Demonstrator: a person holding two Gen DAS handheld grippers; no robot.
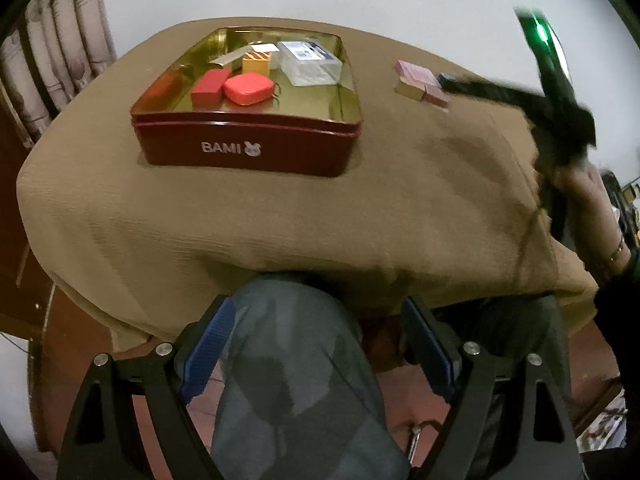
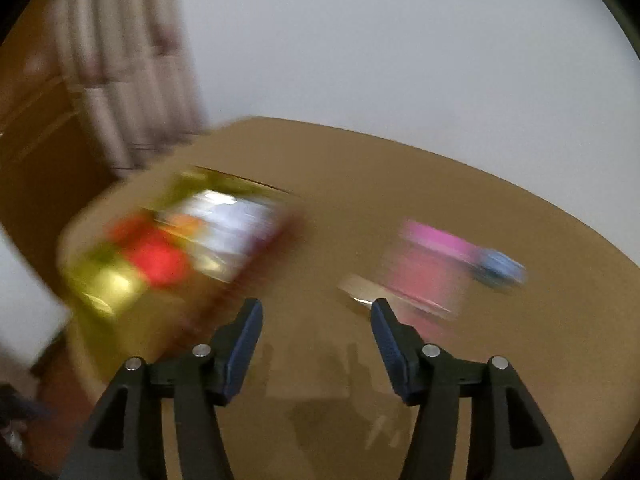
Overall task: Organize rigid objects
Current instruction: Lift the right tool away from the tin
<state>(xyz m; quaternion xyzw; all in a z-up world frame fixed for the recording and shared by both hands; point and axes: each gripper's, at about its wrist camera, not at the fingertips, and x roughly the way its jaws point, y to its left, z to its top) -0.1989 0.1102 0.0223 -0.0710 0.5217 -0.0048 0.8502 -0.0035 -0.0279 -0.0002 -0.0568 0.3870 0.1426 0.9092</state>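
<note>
A dark red tin (image 1: 248, 148) marked BAMI stands on the brown-clothed table. It holds a red box (image 1: 208, 88), a round-cornered red case (image 1: 248, 88), an orange box (image 1: 257, 62) and a clear plastic box (image 1: 310, 62). A pink box (image 1: 420, 80) lies on the cloth to the tin's right, with a dark blue object (image 1: 450, 80) beside it. My left gripper (image 1: 316, 344) is open and empty, held low before the table's front edge. My right gripper (image 2: 316, 328) is open and empty above the cloth, between the blurred tin (image 2: 100, 280) and the pink box (image 2: 424, 268).
The right wrist view is motion-blurred. The right gripper's body (image 1: 560, 92) and the hand holding it hang over the table's right side. A curtain (image 1: 60, 48) and wooden furniture stand at the left. My knees (image 1: 296, 360) are below the table edge.
</note>
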